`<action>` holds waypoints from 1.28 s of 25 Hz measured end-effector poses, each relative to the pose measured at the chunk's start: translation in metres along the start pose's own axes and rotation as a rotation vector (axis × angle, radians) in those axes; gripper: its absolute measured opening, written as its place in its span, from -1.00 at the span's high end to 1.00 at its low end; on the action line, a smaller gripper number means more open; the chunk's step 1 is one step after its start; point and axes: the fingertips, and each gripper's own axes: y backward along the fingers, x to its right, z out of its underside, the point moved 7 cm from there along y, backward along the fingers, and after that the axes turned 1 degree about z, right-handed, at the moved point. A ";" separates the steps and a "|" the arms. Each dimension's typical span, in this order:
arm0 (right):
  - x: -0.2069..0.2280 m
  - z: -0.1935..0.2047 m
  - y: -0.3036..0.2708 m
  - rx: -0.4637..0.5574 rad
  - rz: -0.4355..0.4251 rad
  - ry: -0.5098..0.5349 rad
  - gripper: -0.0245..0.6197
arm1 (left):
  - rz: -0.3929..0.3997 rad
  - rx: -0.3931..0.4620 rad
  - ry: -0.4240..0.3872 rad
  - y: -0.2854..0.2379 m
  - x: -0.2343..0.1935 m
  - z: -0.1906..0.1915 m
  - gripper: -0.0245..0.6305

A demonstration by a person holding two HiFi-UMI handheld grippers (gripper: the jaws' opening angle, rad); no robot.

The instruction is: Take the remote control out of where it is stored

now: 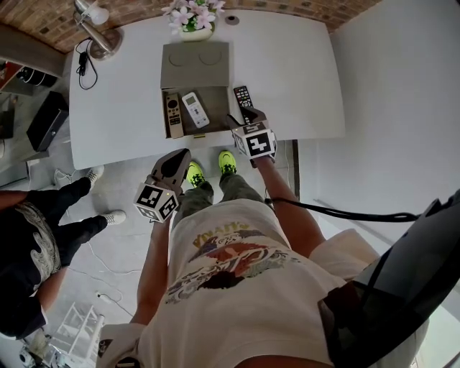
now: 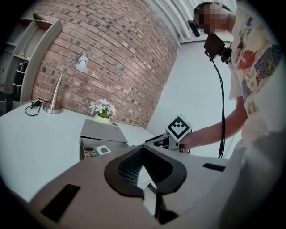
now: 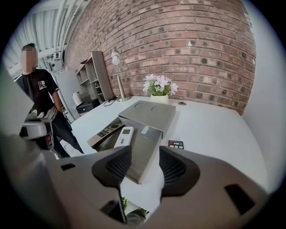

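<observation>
A grey box [image 1: 195,65] sits on the white table [image 1: 302,79] with its drawer [image 1: 215,121] pulled out toward me. In the drawer lie a long gold-grey remote [image 1: 172,113] and a white remote [image 1: 195,109]. A black remote [image 1: 243,95] lies on the table just right of the drawer. My right gripper [image 1: 251,116] hovers at its near end, open and with nothing between its pads. The right gripper view shows the gripper [image 3: 145,150], the black remote [image 3: 176,144] beyond the right jaw, and the white remote [image 3: 124,136]. My left gripper [image 1: 185,154] hangs off the table's front edge, its jaws [image 2: 143,148] shut and holding nothing.
A flower pot [image 1: 191,20] stands behind the box and a desk lamp [image 1: 97,29] at the back left with a cable [image 1: 83,65]. A person in dark clothes [image 1: 43,230] stands left of me. A brick wall [image 3: 187,49] backs the table.
</observation>
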 end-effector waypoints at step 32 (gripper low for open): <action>-0.086 -0.025 -0.076 -0.140 -0.124 0.068 0.30 | -0.109 -0.038 0.104 0.066 -0.078 0.032 0.91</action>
